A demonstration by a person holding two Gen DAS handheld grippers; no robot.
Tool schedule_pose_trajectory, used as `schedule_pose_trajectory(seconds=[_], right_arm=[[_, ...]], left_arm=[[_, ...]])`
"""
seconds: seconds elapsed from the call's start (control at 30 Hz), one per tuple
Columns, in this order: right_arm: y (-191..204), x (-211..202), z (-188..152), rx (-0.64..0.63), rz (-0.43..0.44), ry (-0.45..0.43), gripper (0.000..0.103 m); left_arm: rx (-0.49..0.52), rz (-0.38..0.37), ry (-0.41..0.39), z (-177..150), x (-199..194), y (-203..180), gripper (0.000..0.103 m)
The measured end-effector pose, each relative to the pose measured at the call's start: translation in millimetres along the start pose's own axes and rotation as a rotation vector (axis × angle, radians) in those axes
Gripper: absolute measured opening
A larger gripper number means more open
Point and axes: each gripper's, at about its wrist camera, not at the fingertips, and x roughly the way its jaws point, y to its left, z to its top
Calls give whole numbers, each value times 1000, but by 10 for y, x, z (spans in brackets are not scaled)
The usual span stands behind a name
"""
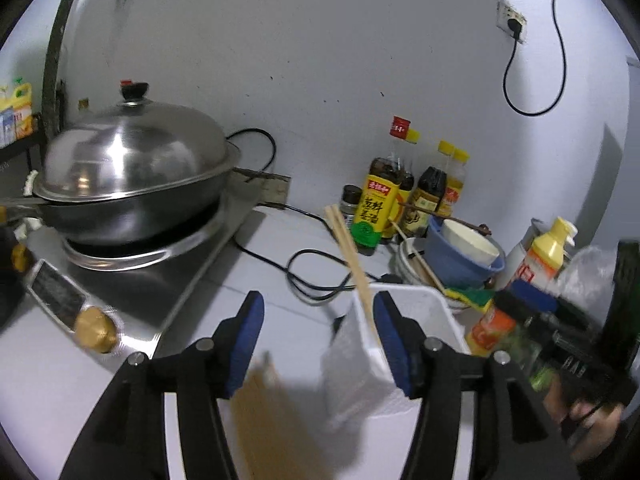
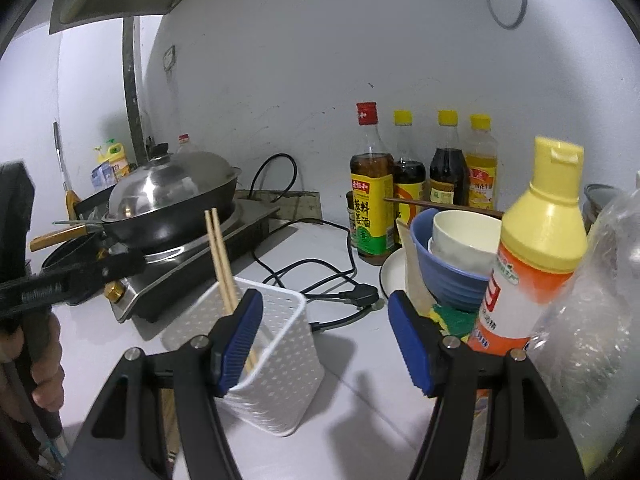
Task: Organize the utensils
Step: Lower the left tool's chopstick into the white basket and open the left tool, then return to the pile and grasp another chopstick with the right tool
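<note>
Two pale wooden chopsticks [image 2: 219, 256] stand leaning in a white perforated basket [image 2: 280, 356] on the counter. In the left wrist view the chopsticks [image 1: 352, 256] rise out of the basket [image 1: 424, 312] just past my left gripper [image 1: 318, 300]. That gripper is open, its blue pads apart and touching nothing. My right gripper [image 2: 325, 298] is open too, with the basket below its left finger and nothing between the pads. A dark pair of chopsticks [image 2: 440, 205] lies across a blue bowl [image 2: 452, 280]. A blurred brown shape [image 1: 264, 420] lies under the left gripper; I cannot tell what it is.
A lidded wok [image 2: 172, 200] sits on a steel stove [image 2: 192, 276] at the left. Sauce bottles [image 2: 404, 184] line the back wall. A black cable and plug [image 2: 352, 294] lie behind the basket. A yellow-capped bottle [image 2: 536, 248] and a clear plastic bottle [image 2: 592, 320] crowd the right.
</note>
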Motion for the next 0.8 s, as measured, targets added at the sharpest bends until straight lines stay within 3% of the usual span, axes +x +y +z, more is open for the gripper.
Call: schedule_pose_trajectory(seconds=[0.47, 0.57, 0.7, 0.8], right_arm=[[931, -243, -169, -168, 20, 115, 63], [1132, -185, -309, -234, -41, 148, 64], [1268, -9, -499, -223, 14, 234, 64], [1327, 173, -615, -205, 7, 293, 64]], left_arm=[[-29, 47, 27, -503, -431, 816, 60], [-33, 50, 39, -629, -468, 950, 60], [-32, 53, 53, -764, -506, 1102, 60], [-27, 58, 57, -851, -537, 1184, 60]])
